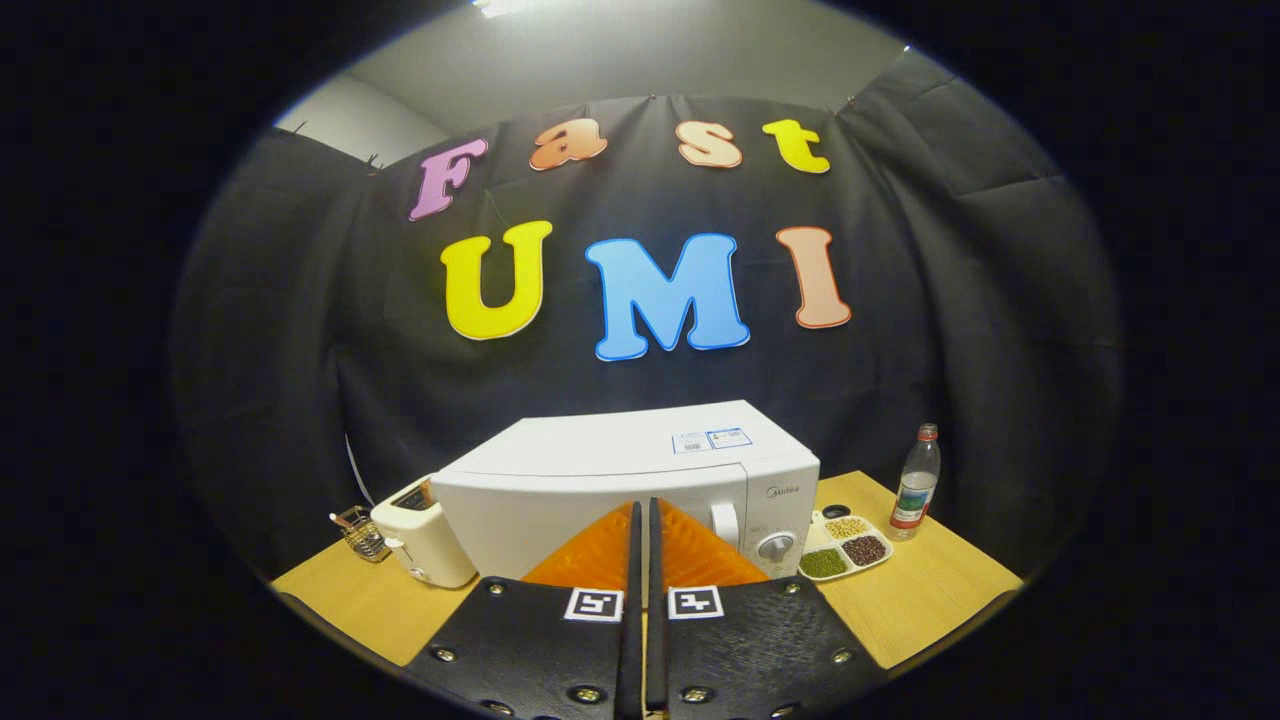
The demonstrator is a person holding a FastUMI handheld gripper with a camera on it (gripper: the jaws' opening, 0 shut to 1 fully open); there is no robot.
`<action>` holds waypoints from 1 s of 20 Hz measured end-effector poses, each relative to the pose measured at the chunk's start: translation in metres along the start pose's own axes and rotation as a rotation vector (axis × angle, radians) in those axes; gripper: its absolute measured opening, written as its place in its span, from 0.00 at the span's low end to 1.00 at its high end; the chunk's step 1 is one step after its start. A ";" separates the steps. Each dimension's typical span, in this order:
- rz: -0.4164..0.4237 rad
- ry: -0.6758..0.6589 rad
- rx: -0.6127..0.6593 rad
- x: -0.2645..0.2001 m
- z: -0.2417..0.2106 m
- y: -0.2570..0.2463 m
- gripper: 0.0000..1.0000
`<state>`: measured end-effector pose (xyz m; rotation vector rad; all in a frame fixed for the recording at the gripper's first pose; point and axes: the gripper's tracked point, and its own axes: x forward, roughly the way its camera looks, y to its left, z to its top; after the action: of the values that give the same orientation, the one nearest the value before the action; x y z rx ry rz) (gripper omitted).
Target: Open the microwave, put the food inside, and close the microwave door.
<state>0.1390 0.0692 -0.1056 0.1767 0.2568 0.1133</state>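
Gripper view: looking forward along the two jaws (642,520), which are closed together with only a thin dark slit between them and nothing held. Their tips point at the front of a white microwave (630,480) that stands just ahead on a wooden table (930,590).

The microwave door (590,520) is shut, as far as can be seen; the jaws cover part of its middle. Just to the right of the jaw tips is the door handle (724,522), a pale upright grip, and beyond it to the right the control panel with a round knob (775,546). The jaws are not touching the handle.

To the right of the jaws, beside the microwave, lies a small white tray (846,548) with separate compartments of green, dark and pale beans or grains. This is probably the food to go inside, though that is a judgement from the task. Further right, near the tray, stands a clear plastic bottle (917,484) with a red cap.

To the left of the jaws, close beside the microwave, sits a cream toaster (422,542), and further left a small wire basket (361,533).

Progress, judged from this scene: nothing is done yet. The door has not been opened, the food is outside on the table, and all three steps remain: opening the door, putting the food in, and closing the door.
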 end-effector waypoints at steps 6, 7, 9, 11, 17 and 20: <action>-0.005 -0.027 -0.009 -0.068 0.008 0.003 0.02; -0.006 -0.030 -0.007 -0.077 0.007 0.004 0.02; 0.001 -0.035 -0.003 -0.096 0.008 0.007 0.14; 0.011 -0.043 -0.003 -0.113 0.010 0.010 0.37; -0.004 -0.087 -0.048 -0.158 0.016 0.013 0.98; -0.007 -0.097 -0.069 -0.171 0.018 0.012 0.98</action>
<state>-0.0221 0.0557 -0.0446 0.1124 0.1569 0.1063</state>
